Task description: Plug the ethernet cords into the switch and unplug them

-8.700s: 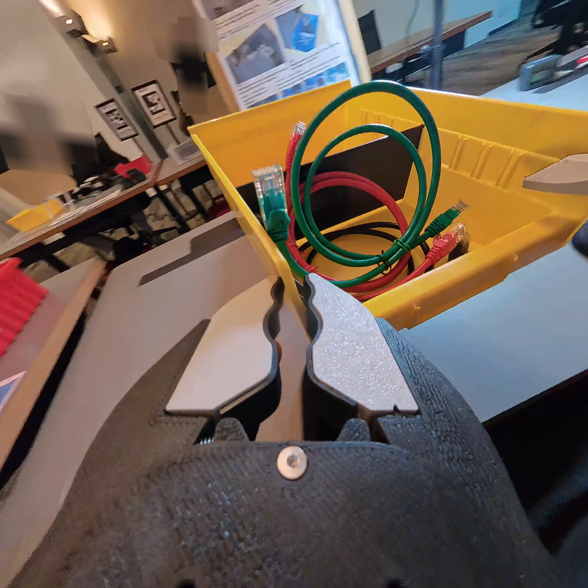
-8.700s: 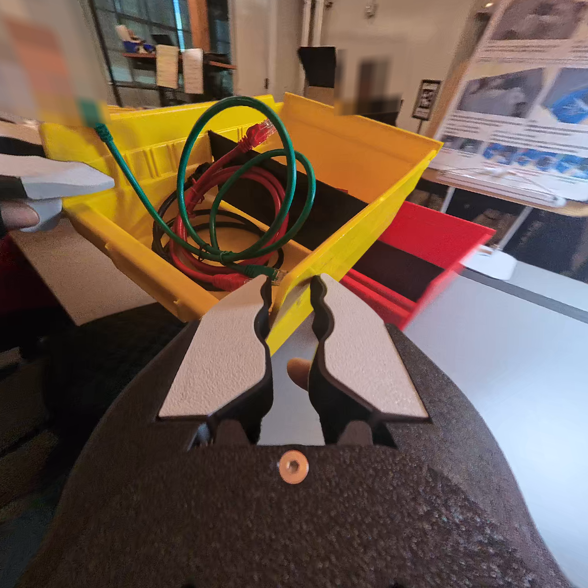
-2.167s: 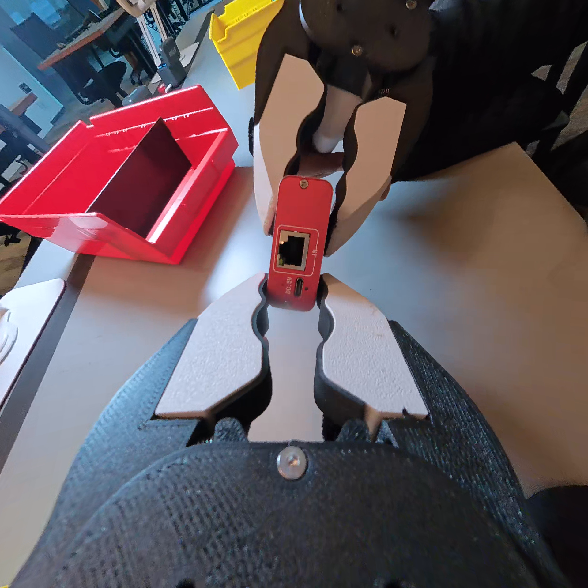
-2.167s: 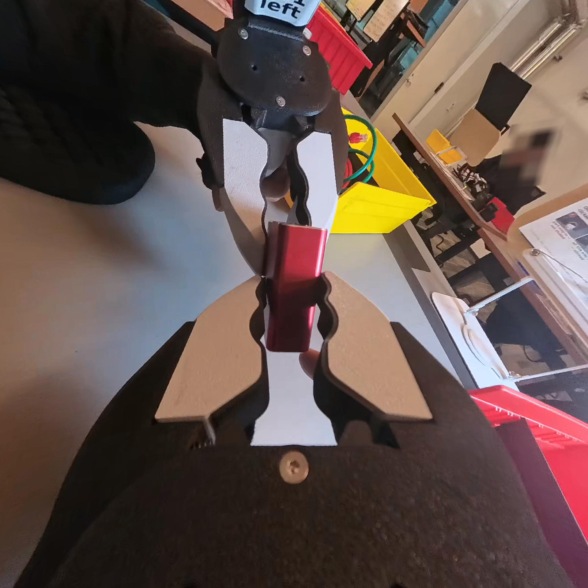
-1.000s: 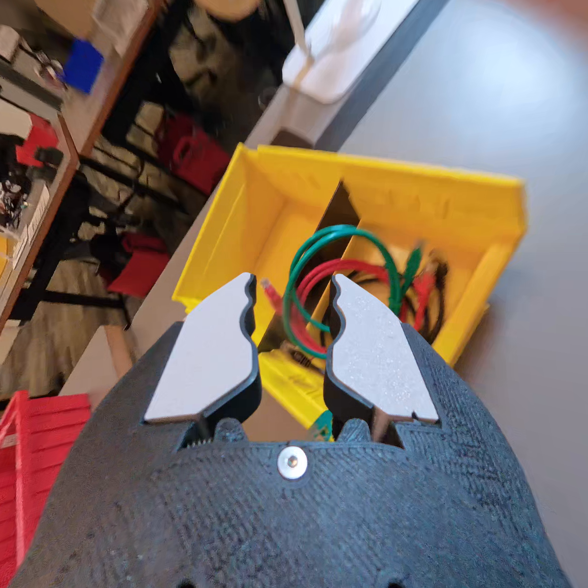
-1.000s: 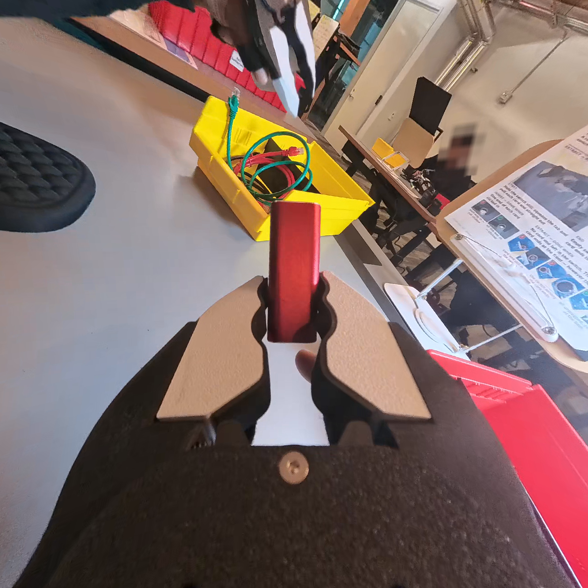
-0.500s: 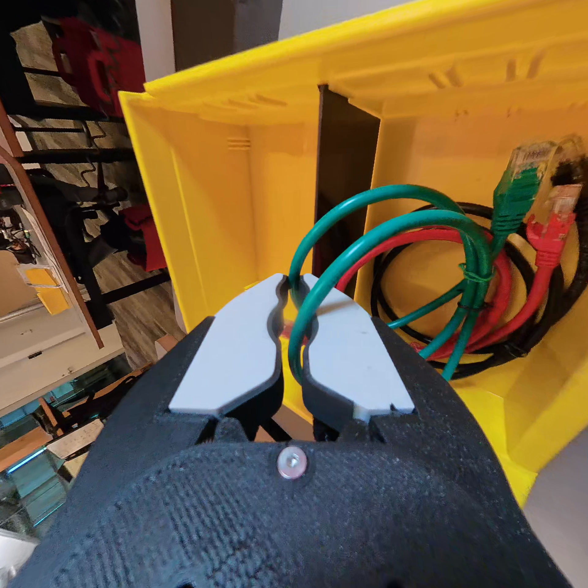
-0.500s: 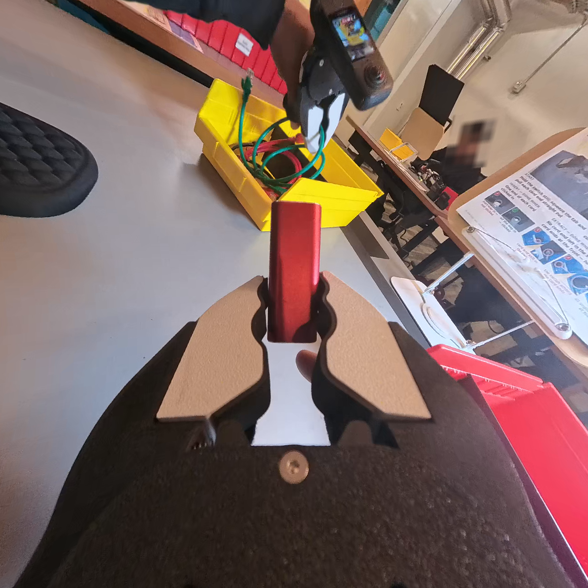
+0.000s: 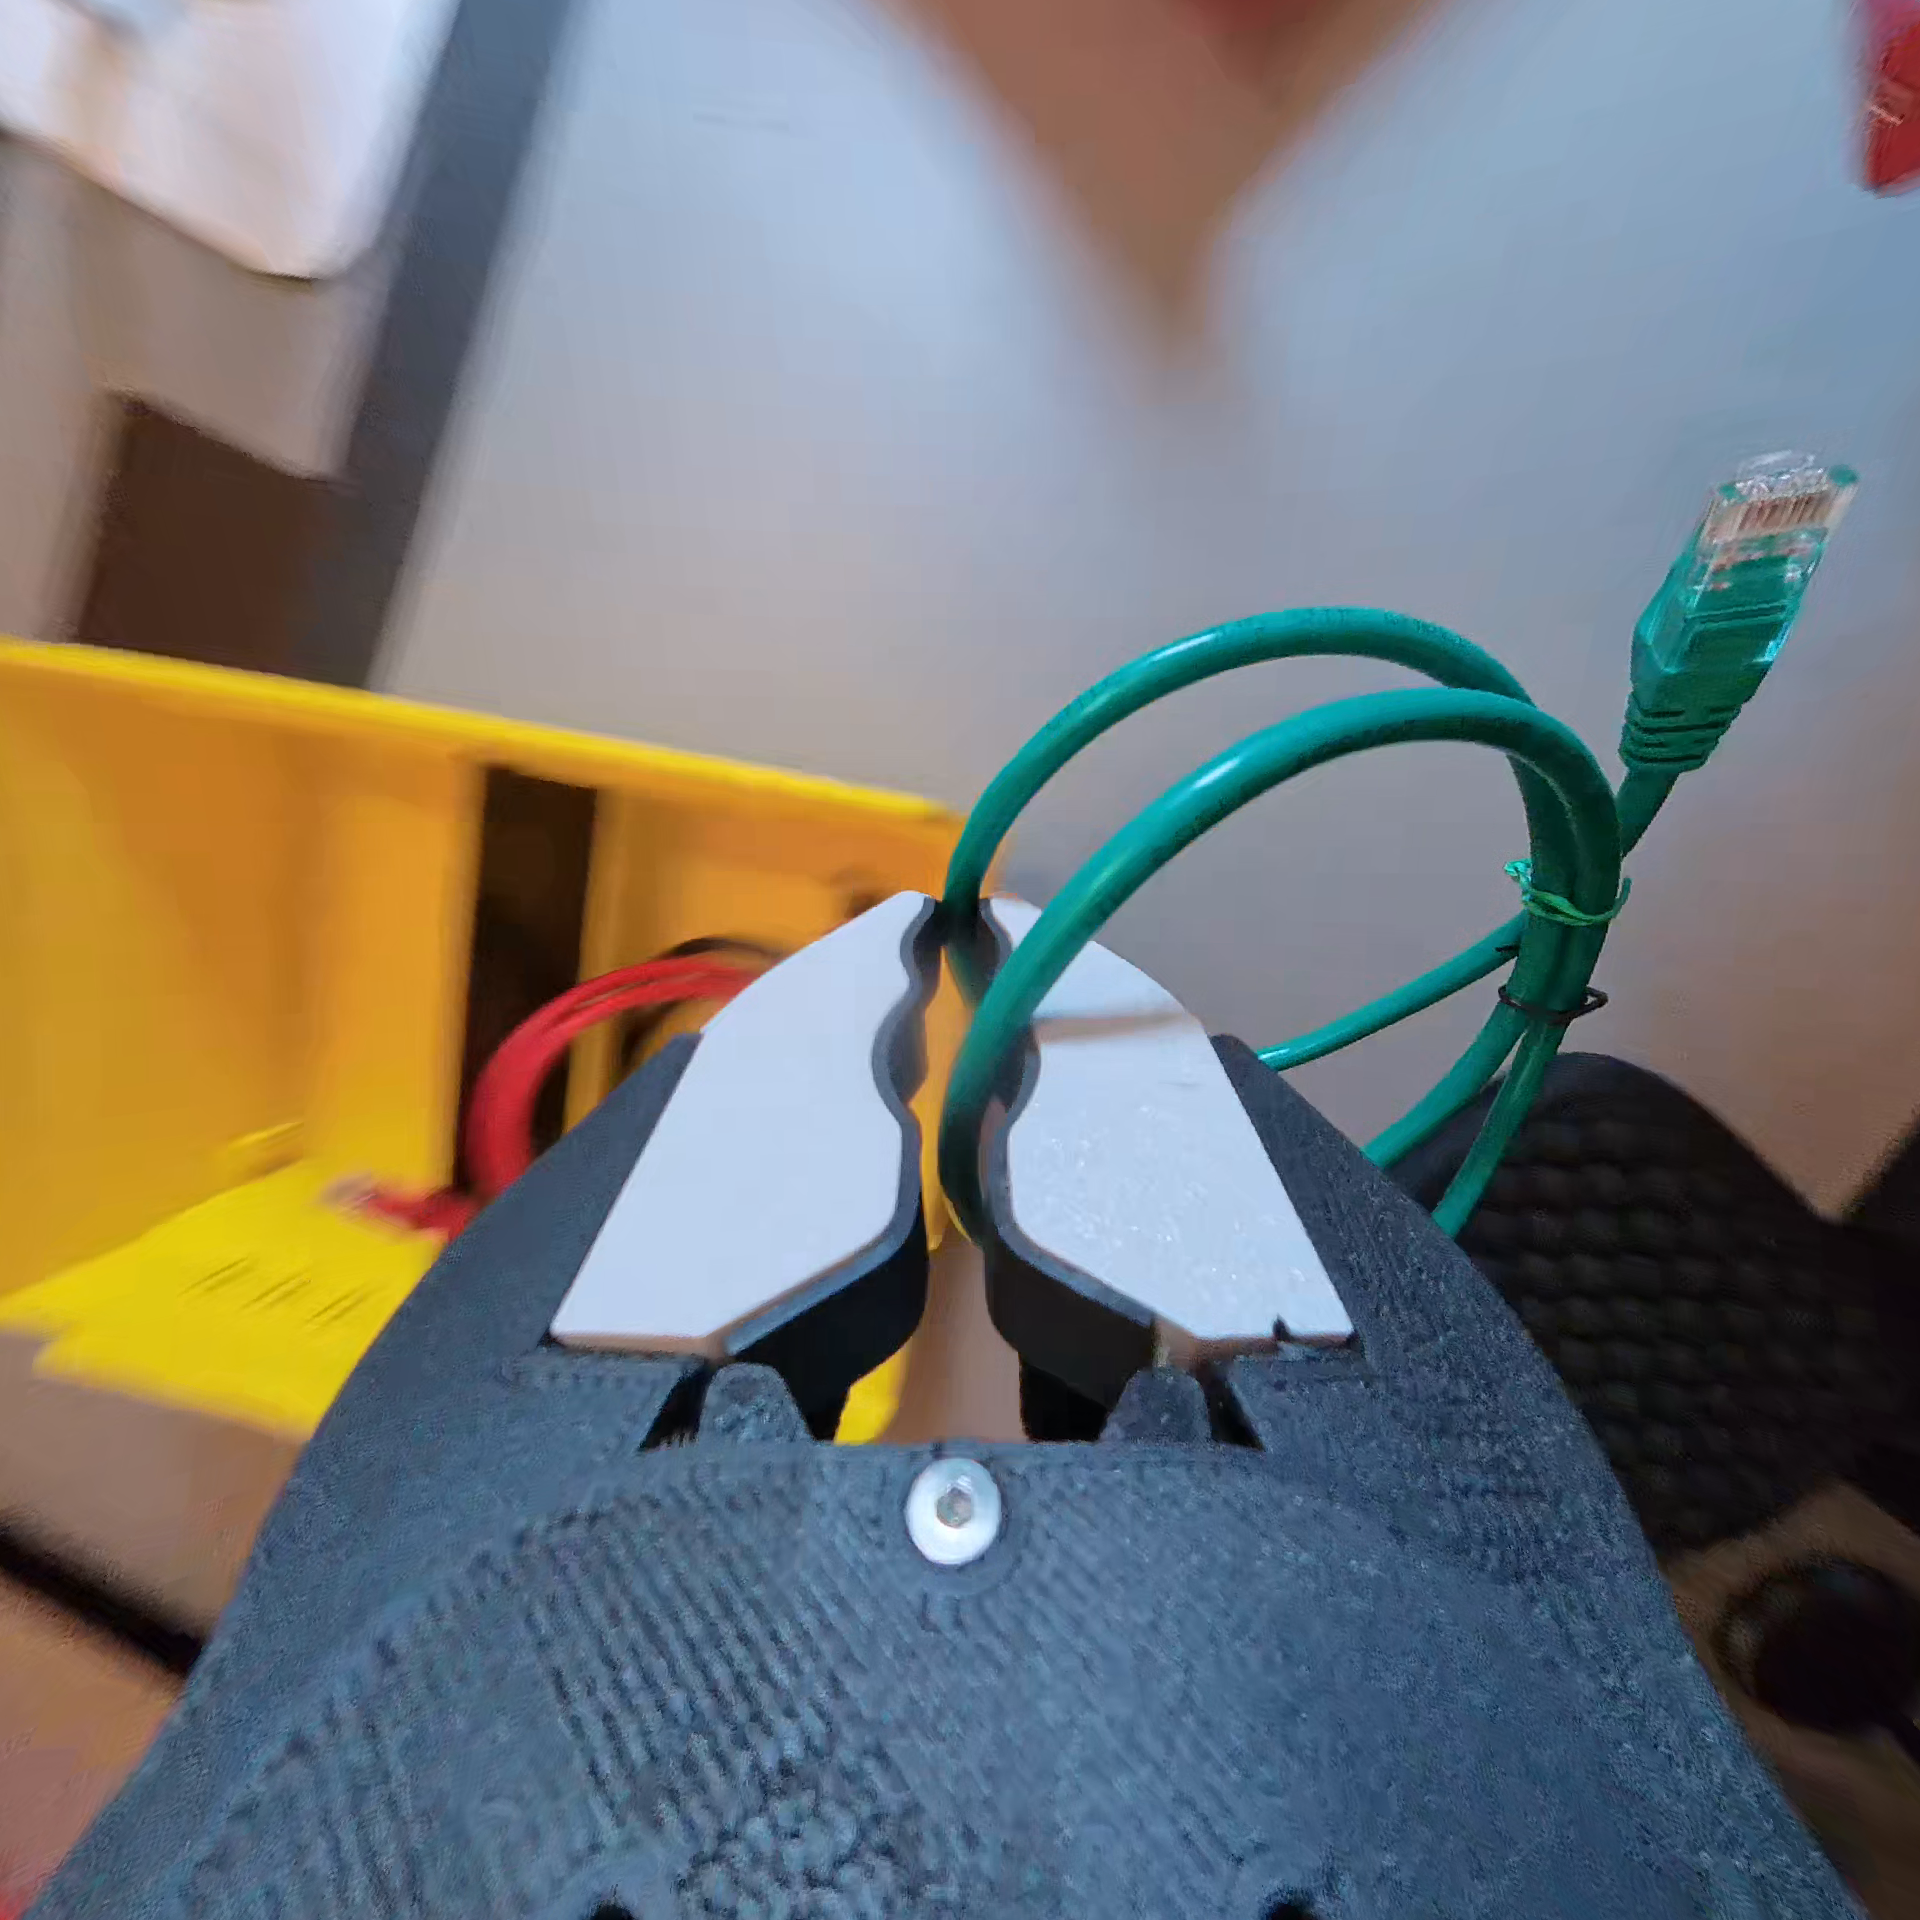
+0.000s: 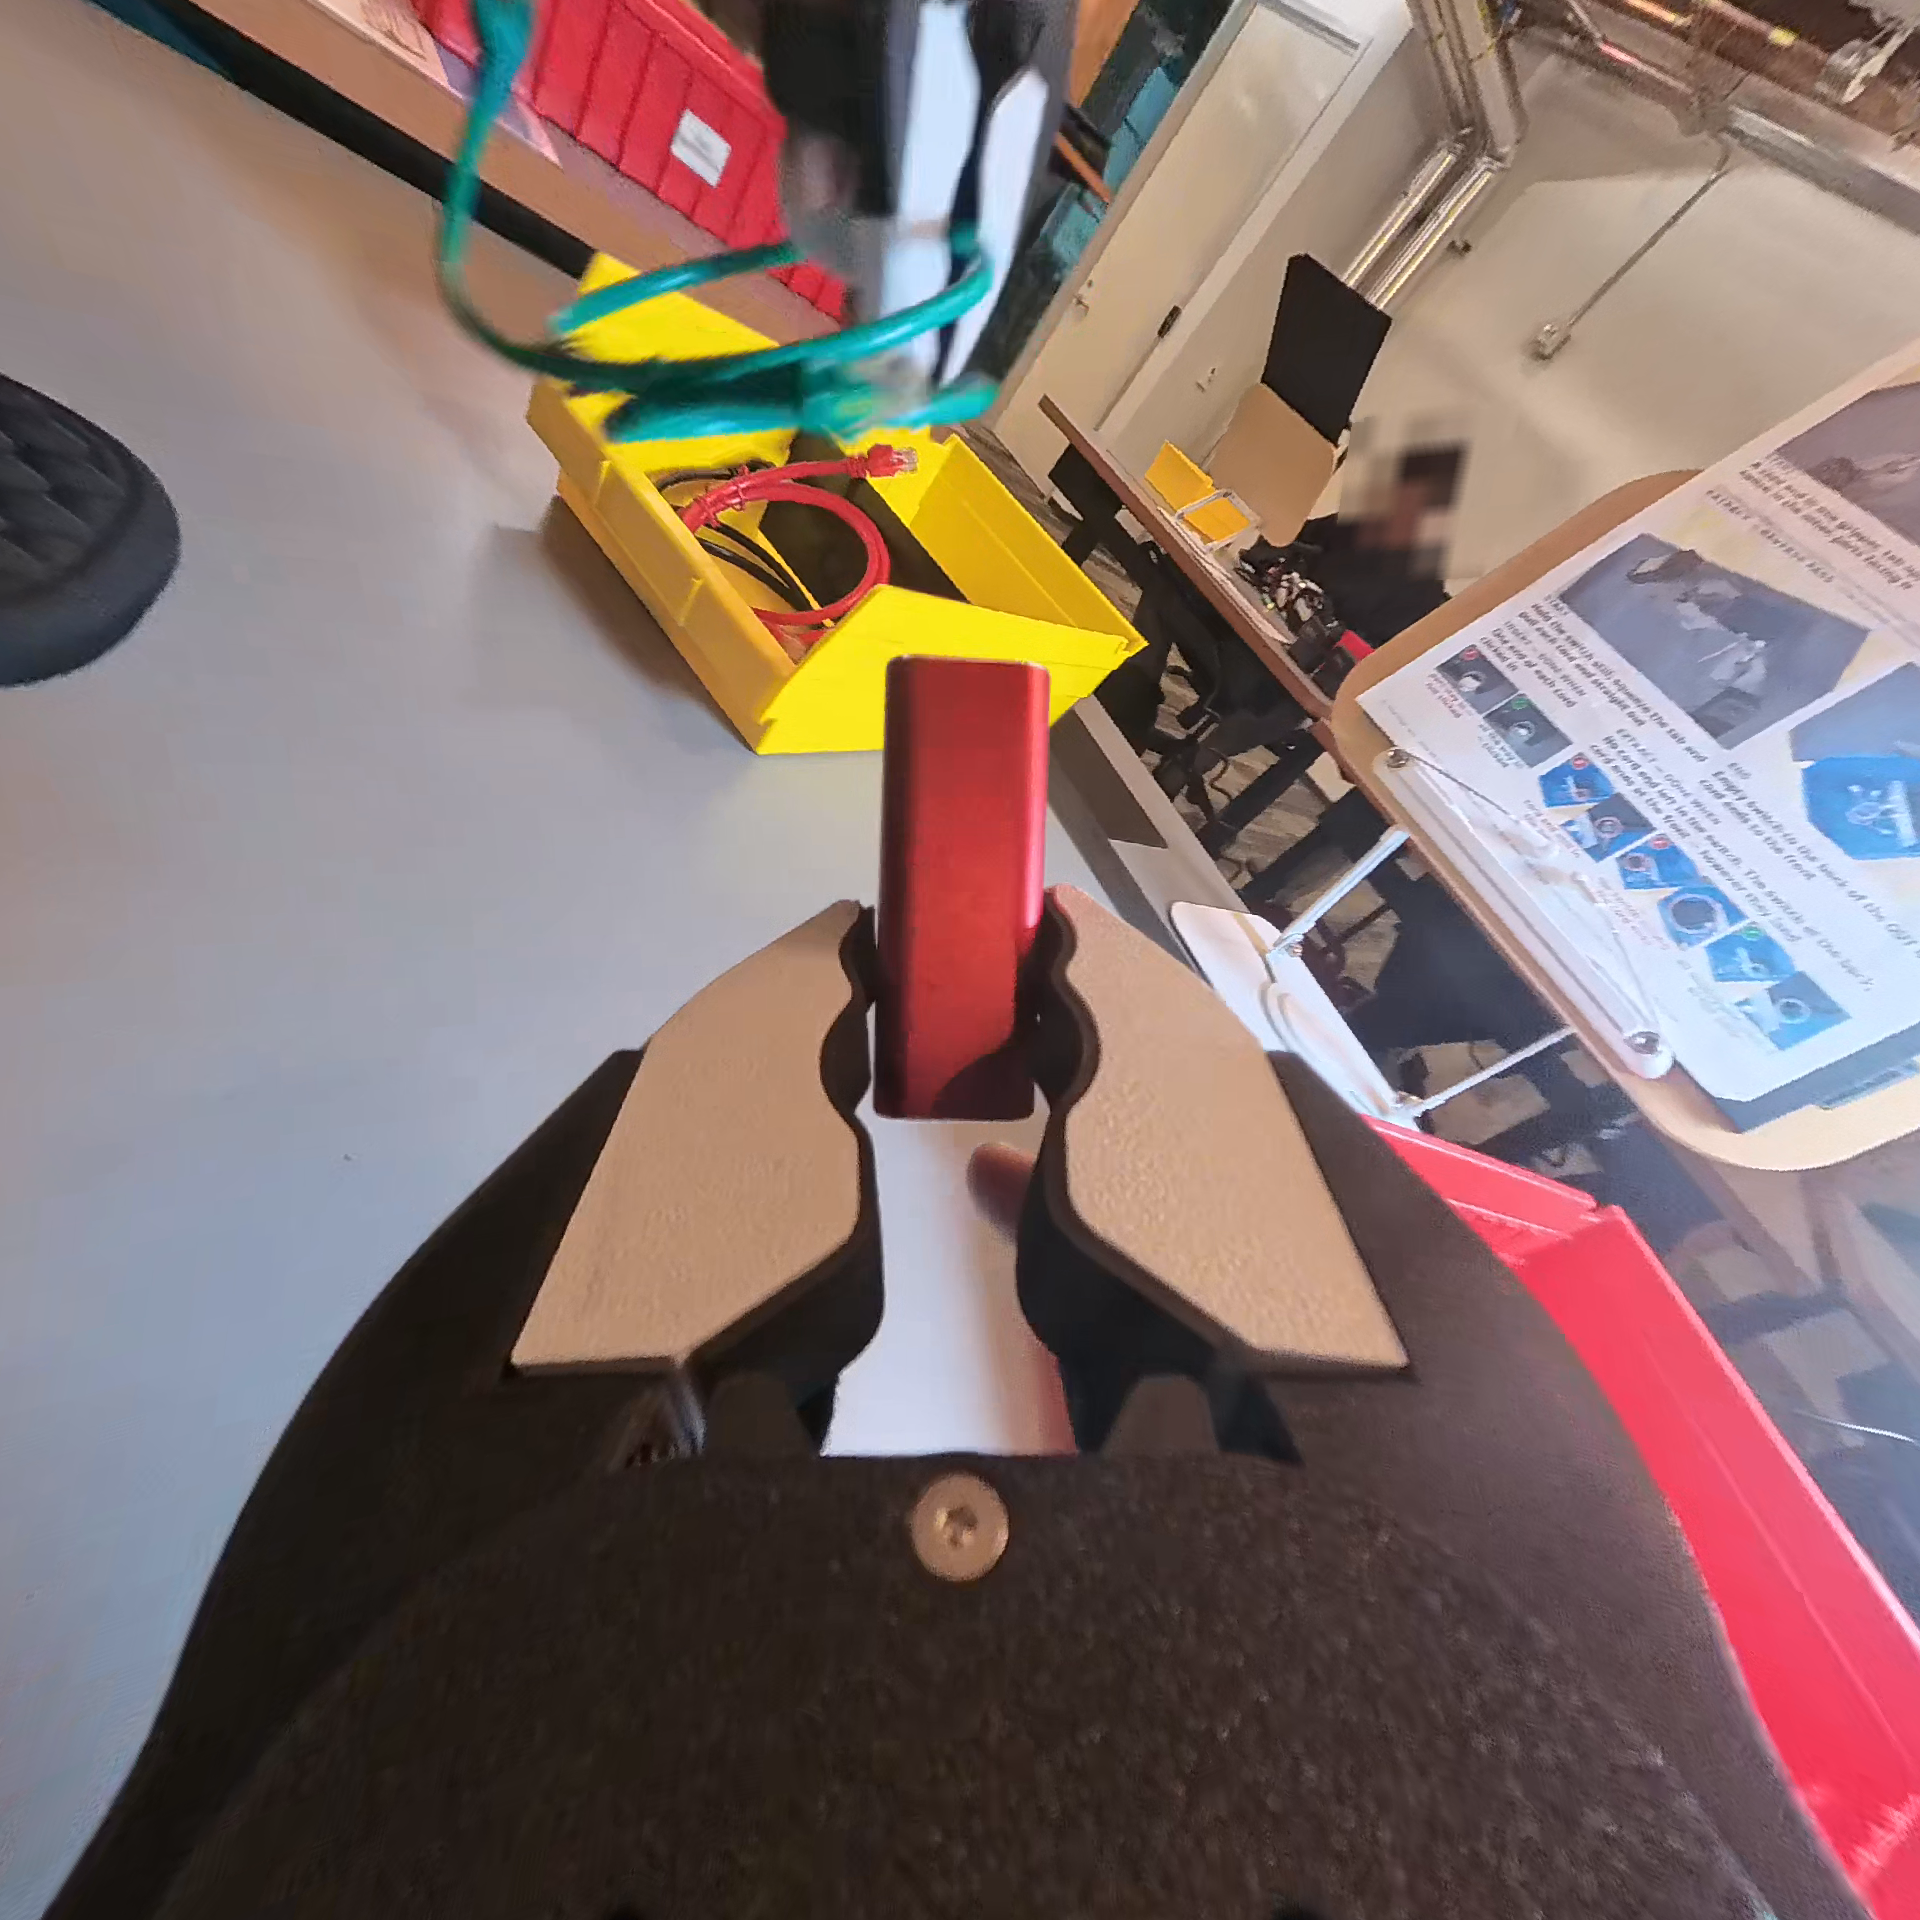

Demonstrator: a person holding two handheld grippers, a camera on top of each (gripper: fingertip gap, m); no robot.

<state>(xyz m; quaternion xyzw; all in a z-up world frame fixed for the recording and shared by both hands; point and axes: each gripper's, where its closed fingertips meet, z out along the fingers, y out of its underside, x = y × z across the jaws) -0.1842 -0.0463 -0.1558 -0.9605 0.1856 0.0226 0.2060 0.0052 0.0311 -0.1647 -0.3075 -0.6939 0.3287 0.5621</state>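
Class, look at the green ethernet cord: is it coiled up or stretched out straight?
Coiled. The green ethernet cord forms loops bound by thin ties, and the left tool pinches one loop, with a plug sticking up free.

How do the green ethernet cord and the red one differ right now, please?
The green cord hangs clamped in the left tongs, lifted clear of the yellow bin; the red cord lies coiled inside the bin, untouched. Both are coiled, with clear plugs.

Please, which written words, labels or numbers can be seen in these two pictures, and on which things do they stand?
Instruction sheet on a stand: printed text beside photos; I do not copy it.
White sticker on a red bin: too small to read.
Red switch, green cord: no writing shows.
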